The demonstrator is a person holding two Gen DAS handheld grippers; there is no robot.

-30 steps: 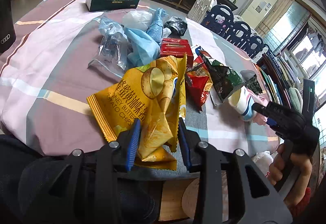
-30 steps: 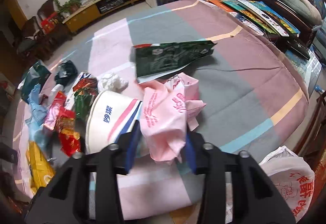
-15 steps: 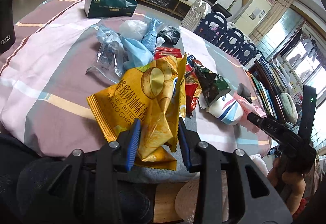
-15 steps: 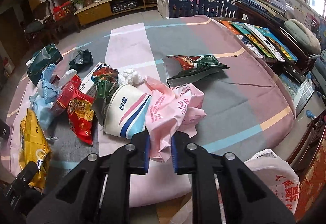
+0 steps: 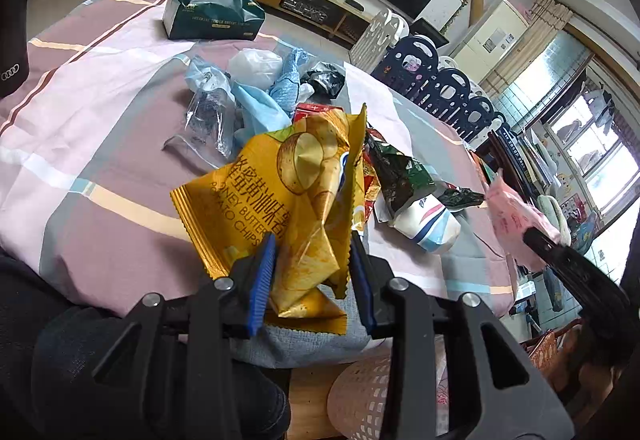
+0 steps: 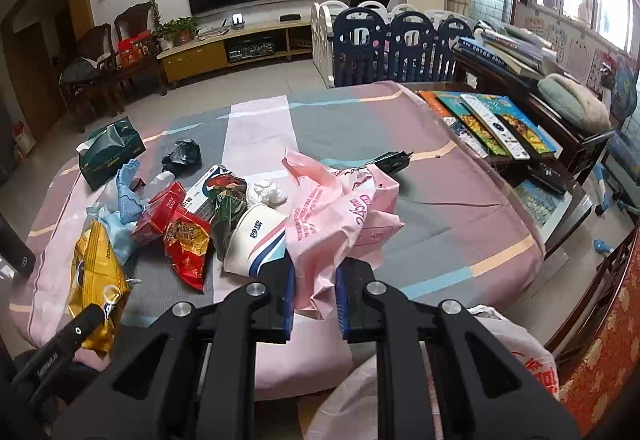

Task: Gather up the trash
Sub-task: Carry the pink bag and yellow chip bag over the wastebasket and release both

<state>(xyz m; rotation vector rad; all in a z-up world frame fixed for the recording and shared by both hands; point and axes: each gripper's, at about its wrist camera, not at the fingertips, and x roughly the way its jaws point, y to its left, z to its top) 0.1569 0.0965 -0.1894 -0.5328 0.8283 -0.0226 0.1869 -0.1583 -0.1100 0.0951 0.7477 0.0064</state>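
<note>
My left gripper (image 5: 314, 272) is shut on a crumpled yellow chip bag (image 5: 280, 195), held just above the near edge of the table. In the right wrist view that same yellow chip bag (image 6: 96, 276) shows at the lower left. My right gripper (image 6: 314, 294) is shut on a pink plastic bag (image 6: 336, 215), lifted off the cloth; the pink plastic bag (image 5: 516, 215) hangs at the right of the left wrist view. On the table lie a white paper cup (image 6: 256, 240), a red snack bag (image 6: 186, 248), a green snack bag (image 6: 228, 199), blue plastic (image 5: 256, 107) and a black wrapper (image 6: 182, 155).
A striped cloth covers the table (image 6: 440, 207). A green tissue pack (image 5: 212, 13) stands at its far side and a dark tumbler (image 5: 12, 39) at the left. A white trash bag (image 6: 504, 352) hangs open below the near edge. Books and remotes (image 6: 492, 119) lie on a side cabinet.
My right gripper closed on the pink bag and raised it off the table, away from the paper cup. The left gripper kept holding the chip bag in about the same place.
</note>
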